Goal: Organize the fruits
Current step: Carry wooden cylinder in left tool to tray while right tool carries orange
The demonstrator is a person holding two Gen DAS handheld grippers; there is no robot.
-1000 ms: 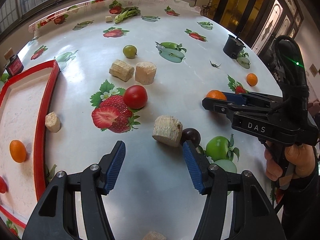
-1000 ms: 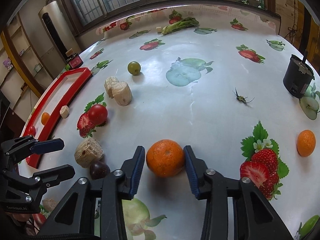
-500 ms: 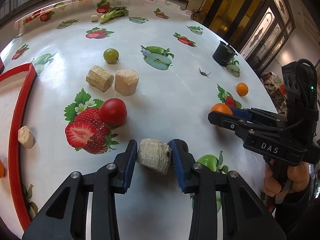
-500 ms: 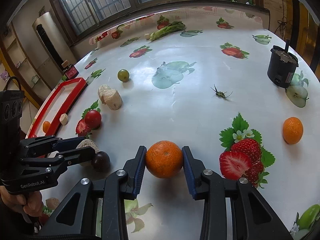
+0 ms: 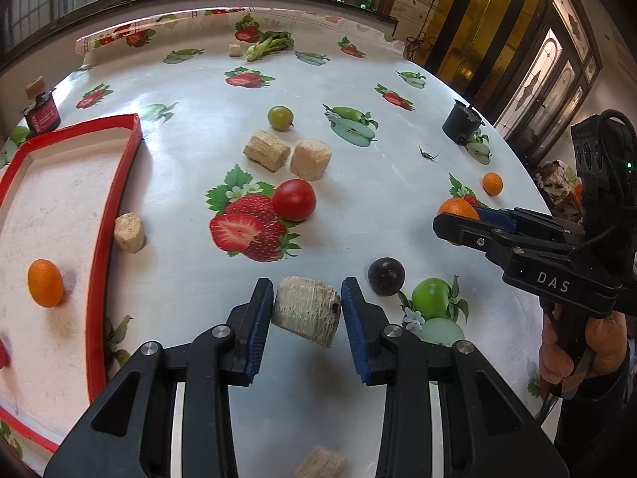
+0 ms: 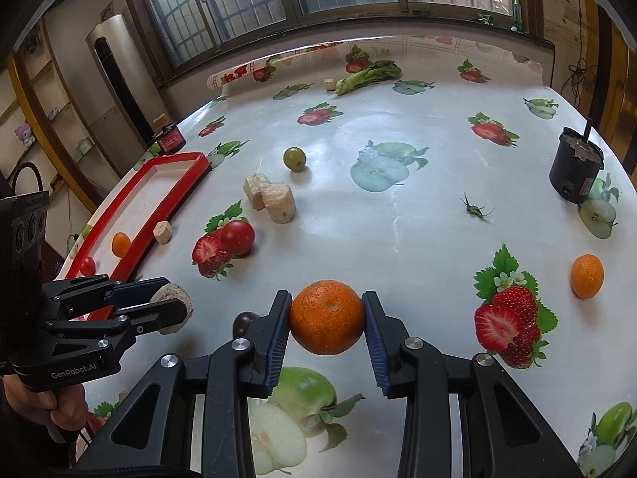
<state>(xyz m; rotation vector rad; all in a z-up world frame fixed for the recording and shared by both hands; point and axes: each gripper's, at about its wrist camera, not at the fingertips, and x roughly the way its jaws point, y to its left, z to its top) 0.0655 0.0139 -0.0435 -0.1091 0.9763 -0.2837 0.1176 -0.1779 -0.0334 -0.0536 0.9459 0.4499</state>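
My left gripper is shut on a pale fibrous cane chunk and holds it above the table; this shows in the right wrist view too. My right gripper is shut on a large orange, lifted off the cloth. A red-rimmed tray at the left holds a small orange. A dark plum, a red tomato, a green fruit and a small orange lie on the table.
Two cane chunks lie mid-table, another against the tray rim, one near the front edge. A black cylinder stands far right. A red jar and greens sit at the back.
My left gripper closed on the cane chunk and lifted it off the table, away from the plum. My right gripper raised the orange.
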